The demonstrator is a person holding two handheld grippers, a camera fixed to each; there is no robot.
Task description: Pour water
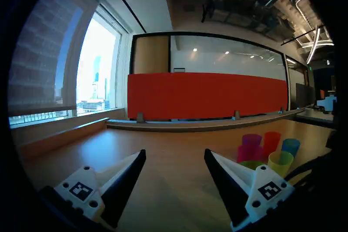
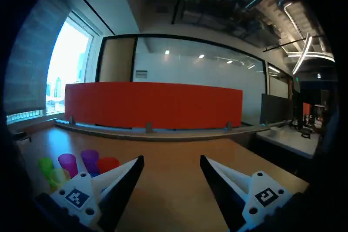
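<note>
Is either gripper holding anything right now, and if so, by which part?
Nothing is held. The left gripper and right gripper are both open and empty; the cups stand untouched on the table.

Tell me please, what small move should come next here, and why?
Probably turn the left gripper to its right, toward the coloured cups on the wooden table. Both it and the right gripper are open and hold nothing, and the cups stand off to the side of each, not straight ahead.
</note>
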